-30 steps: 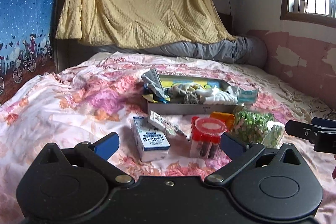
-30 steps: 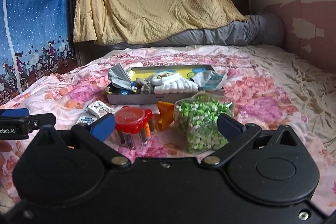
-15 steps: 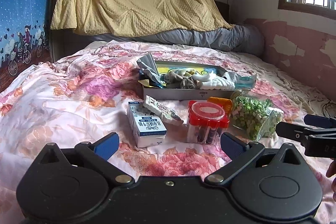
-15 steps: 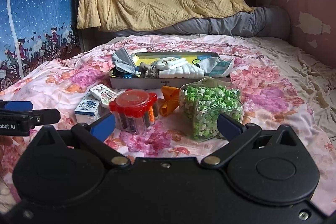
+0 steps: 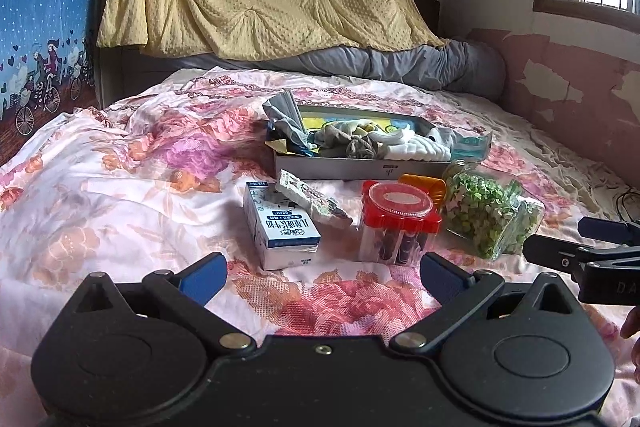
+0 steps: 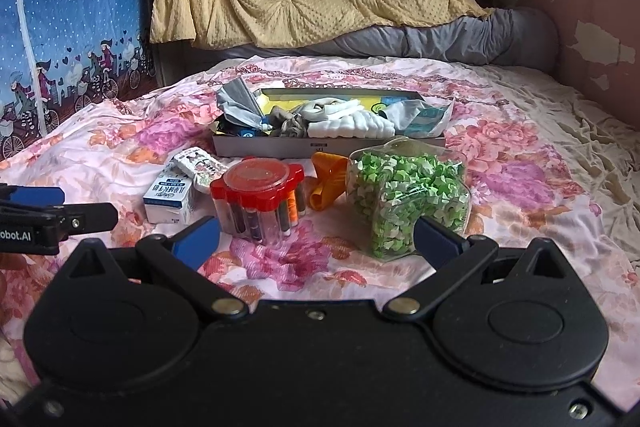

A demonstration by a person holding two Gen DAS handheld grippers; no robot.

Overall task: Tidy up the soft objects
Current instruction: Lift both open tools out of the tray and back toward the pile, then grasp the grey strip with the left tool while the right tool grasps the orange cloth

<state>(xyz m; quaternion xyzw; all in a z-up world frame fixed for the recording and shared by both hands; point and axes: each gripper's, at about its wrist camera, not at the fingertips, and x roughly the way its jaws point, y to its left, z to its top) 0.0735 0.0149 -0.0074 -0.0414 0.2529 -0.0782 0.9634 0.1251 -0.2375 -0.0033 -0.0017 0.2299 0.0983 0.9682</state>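
A shallow grey tray lies on the flowered bedspread, filled with soft things: a white folded cloth, grey socks and a grey fabric piece. In front of it an orange soft item sits between a red-lidded jar and a bag of green bits. My left gripper is open near the carton, holding nothing. Also open and holding nothing, my right gripper hovers before the jar and the bag.
A blue-and-white carton with a small printed pack leaning on it, a red-lidded jar and a clear bag of green bits stand in front of the tray. A wall runs along the right.
Both grippers have moved closer to the objects and dropped a little lower; the items look larger. Both stay open and nothing was picked up.
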